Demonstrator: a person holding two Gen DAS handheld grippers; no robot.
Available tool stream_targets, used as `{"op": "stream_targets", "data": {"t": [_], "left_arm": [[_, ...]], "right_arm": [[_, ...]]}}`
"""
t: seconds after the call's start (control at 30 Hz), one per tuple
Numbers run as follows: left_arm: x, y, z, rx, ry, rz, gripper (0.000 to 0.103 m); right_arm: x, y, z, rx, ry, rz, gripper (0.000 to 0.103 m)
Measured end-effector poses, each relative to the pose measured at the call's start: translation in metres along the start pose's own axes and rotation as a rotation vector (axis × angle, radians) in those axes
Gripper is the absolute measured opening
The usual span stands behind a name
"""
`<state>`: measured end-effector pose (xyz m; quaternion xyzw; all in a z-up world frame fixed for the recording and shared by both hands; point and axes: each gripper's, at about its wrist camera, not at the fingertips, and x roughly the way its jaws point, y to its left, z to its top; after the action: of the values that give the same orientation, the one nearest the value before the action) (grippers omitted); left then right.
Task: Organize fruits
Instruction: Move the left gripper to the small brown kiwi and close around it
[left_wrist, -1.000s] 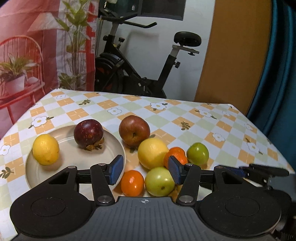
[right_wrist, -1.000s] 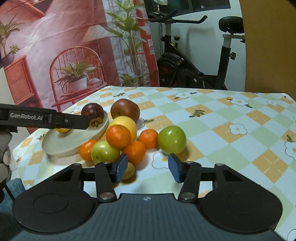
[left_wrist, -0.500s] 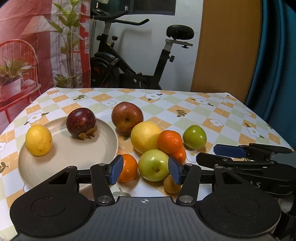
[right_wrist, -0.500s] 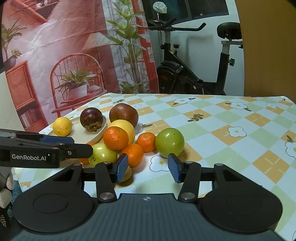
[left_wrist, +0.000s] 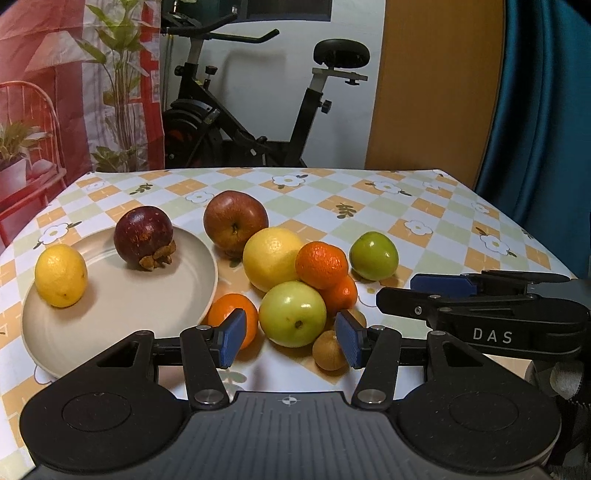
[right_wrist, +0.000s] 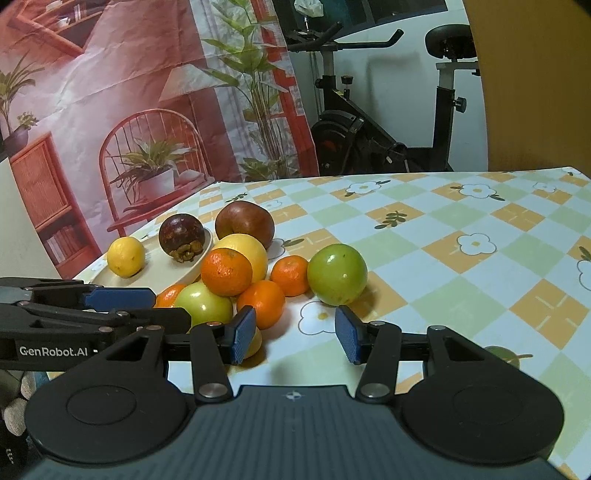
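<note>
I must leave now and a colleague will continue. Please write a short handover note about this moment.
Left gripper: open, empty, low in front of the green apple.
Right gripper: open, empty, near the other green apple.
Done: lemon and mangosteen lie on the plate.
Left: red apple, large yellow citrus, mandarins and small brown fruit remain piled on the tablecloth.

A table (left_wrist: 436, 218) in a checked, flower-printed cloth carried a beige plate (left_wrist: 122, 306) and, just beside it, a touching cluster: red apple (left_wrist: 235, 222), grapefruit (left_wrist: 272, 258), green apples (left_wrist: 292, 314), tangerines (left_wrist: 232, 320). Another green fruit (left_wrist: 373, 255) sat near the cluster.
</note>
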<state>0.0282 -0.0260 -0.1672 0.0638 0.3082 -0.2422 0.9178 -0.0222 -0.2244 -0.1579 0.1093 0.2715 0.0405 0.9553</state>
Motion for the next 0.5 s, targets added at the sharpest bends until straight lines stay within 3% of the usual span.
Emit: {"op": "stream_targets", "data": {"t": [0.2,0.37,0.5], "left_arm": [[-0.0013,-0.0024,-0.0049,0.016,0.012,-0.013,0.056],[-0.0002,-0.0048,-0.0068,0.03,0.018,-0.046,0.046],[0.0041,-0.0054,-0.0085,0.026,0.031,-0.068,0.044]], "right_arm": [[0.0011,0.0001,0.0003,0.001,0.004,-0.005,0.051],[0.0003,-0.0035,0.0003,0.017,-0.001,0.002,0.051],[0.0004,-0.0041,0.0003,0.019,0.003,0.013,0.046]]}}
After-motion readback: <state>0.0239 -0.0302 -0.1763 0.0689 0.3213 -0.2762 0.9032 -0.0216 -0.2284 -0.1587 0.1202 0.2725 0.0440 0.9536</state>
